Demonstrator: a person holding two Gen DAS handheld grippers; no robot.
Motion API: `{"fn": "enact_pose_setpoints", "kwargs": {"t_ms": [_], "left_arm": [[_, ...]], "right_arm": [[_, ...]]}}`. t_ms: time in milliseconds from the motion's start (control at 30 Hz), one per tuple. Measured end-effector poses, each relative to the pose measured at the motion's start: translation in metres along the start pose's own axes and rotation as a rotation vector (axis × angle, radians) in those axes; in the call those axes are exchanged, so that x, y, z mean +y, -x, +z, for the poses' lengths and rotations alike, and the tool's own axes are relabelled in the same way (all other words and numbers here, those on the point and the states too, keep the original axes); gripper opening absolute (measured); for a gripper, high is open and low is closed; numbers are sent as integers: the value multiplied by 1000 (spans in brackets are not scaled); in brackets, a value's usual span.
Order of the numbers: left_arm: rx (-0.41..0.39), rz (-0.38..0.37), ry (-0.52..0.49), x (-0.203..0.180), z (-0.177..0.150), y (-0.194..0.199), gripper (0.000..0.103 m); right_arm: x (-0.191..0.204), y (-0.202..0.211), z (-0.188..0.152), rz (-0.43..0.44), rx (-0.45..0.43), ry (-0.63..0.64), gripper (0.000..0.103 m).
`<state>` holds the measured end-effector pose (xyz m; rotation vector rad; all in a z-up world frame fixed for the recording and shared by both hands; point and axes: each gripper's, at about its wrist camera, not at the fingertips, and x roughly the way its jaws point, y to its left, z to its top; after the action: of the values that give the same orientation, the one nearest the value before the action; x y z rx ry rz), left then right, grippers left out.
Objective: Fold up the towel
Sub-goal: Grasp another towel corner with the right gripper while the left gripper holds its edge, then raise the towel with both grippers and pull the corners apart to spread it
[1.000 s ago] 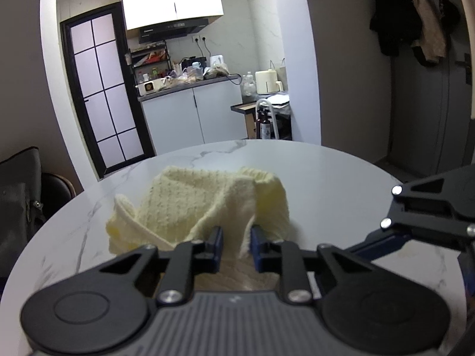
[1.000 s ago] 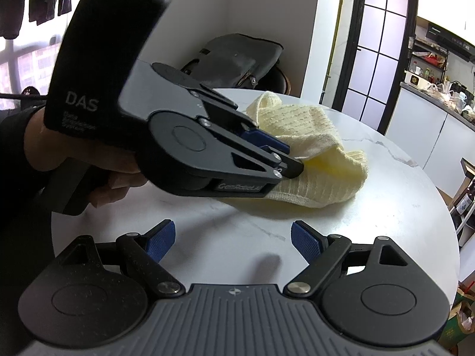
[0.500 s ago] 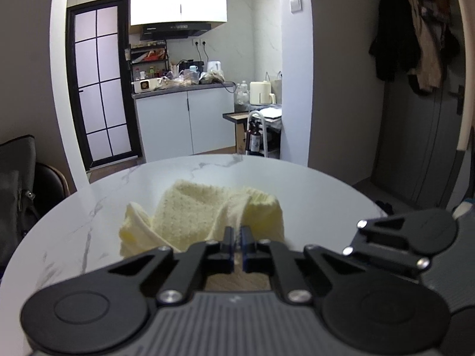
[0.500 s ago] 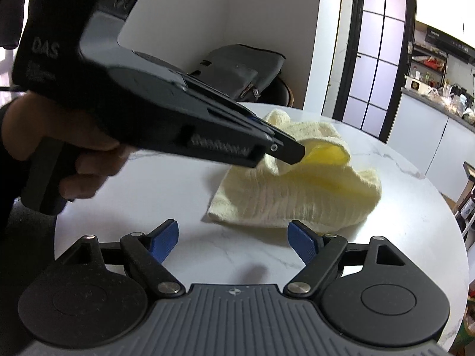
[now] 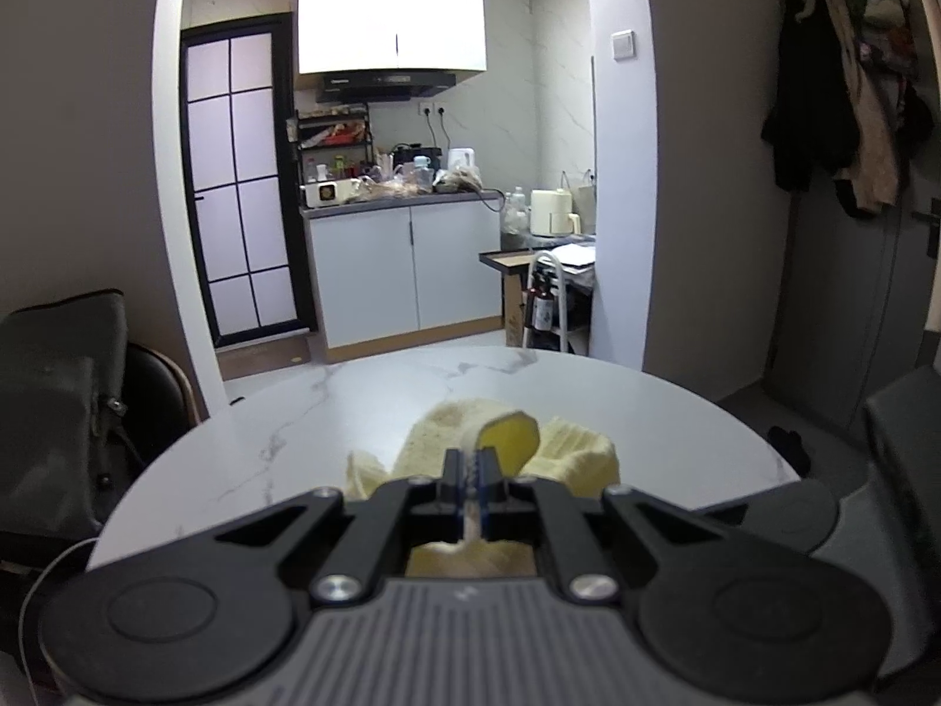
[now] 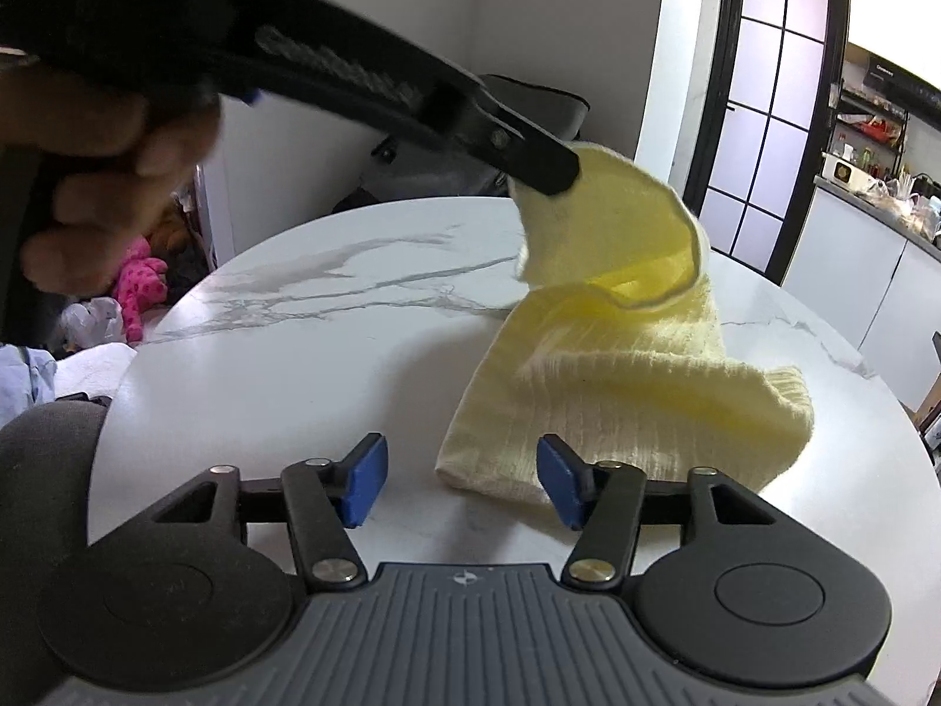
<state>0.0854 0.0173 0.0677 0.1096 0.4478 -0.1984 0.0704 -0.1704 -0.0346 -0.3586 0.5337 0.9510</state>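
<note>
A pale yellow knitted towel (image 6: 635,353) lies crumpled on the round white marble table (image 6: 306,341). My left gripper (image 5: 470,470) is shut on an edge of the towel (image 5: 511,441) and holds that edge lifted above the table; it also shows in the right wrist view (image 6: 547,176), where the towel hangs from it. My right gripper (image 6: 461,479) is open and empty, low over the table, with its right pad beside the towel's near corner.
A dark bag on a chair (image 5: 64,412) stands at the table's far left side. A kitchen counter with clutter (image 5: 400,194) lies beyond the table. Coats (image 5: 841,117) hang on the right wall. A pink toy (image 6: 138,288) lies on the floor.
My left gripper closed on the towel's edge and lifted it up off the table. The towel has stretched upward. My right gripper stayed open and moved closer to the towel's near corner.
</note>
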Motion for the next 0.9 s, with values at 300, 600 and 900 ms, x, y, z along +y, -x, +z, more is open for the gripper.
{"fn": "enact_pose_setpoints", "kwargs": {"t_ms": [300, 600, 900], "left_arm": [[-7, 60, 1, 13, 2, 16, 5], [-13, 109, 0, 23, 3, 41, 5], [11, 89, -6, 28, 5, 68, 5]], "right_arm": [[-11, -2, -3, 30, 18, -93, 46], [-22, 7, -7, 17, 21, -97, 24], [-26, 14, -12, 2, 28, -76, 16]]}}
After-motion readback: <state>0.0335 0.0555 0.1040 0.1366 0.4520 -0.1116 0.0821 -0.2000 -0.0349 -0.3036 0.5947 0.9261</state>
